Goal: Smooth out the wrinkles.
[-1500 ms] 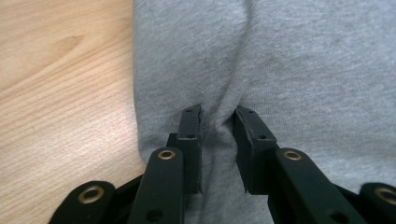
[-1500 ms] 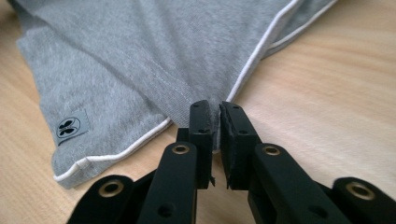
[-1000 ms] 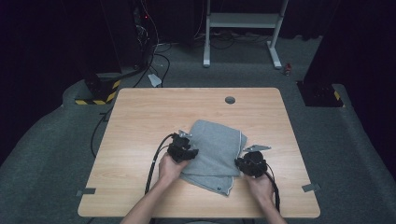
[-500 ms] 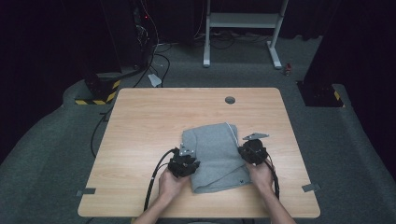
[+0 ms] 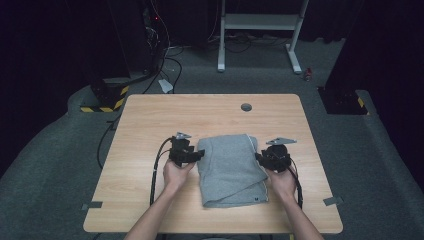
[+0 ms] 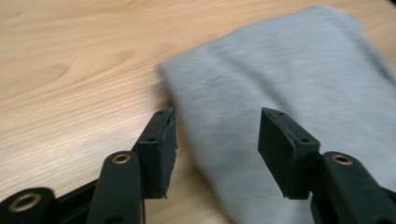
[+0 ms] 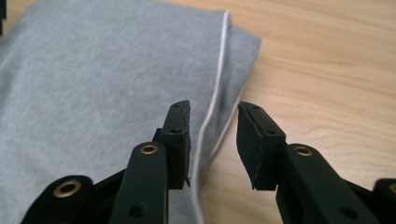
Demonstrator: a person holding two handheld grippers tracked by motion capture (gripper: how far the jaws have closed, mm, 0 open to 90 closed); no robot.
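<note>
While it lies folded into a rough rectangle at the lower centre of the high view, the grey cloth (image 5: 231,170) rests flat on the wooden table (image 5: 150,120). Beside its left edge sits the left gripper (image 5: 192,157), beside its right edge the right gripper (image 5: 263,159). Both have just been opening their jaws and grip nothing. A white seam (image 7: 215,88) stands out along the cloth's edge in the right gripper view, whereas the left gripper view gives blurred plain grey fabric.

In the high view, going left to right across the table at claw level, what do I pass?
Left claw → folded grey cloth → right claw, all on the wooden table.
</note>
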